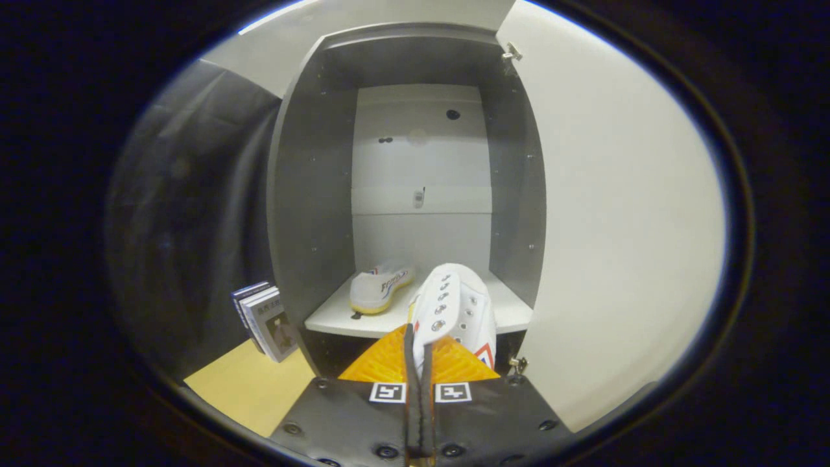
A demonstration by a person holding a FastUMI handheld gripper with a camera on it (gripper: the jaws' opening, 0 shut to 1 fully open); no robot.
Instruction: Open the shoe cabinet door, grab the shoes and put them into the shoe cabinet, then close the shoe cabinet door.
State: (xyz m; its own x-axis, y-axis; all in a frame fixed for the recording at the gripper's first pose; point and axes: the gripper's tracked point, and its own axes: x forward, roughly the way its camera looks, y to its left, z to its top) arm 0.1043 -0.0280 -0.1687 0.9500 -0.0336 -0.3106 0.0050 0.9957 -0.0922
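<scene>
**One shoe on the shelf, one in the gripper**

The gripper (419,337), with its two orange ribbed fingers (382,363) nearly together, pinches the heel edge of a white canvas lace-up shoe with metal eyelets (454,305); both fingers press on that thin edge. The held shoe points forward, its toe over the front edge of the white shelf board (512,311) inside the grey shoe cabinet (311,194).

A second white canvas shoe with a yellow sole (379,285) lies on that same shelf, left of the held one and apart from it. That makes two shoes in all.

The cabinet's single white door (616,227) stands swung wide to the right, with two metal hinges (512,52) visible, one top and one bottom.

Left of the cabinet, a small stack of about three books (266,321) leans upright on the pale wooden floor (246,389).
</scene>
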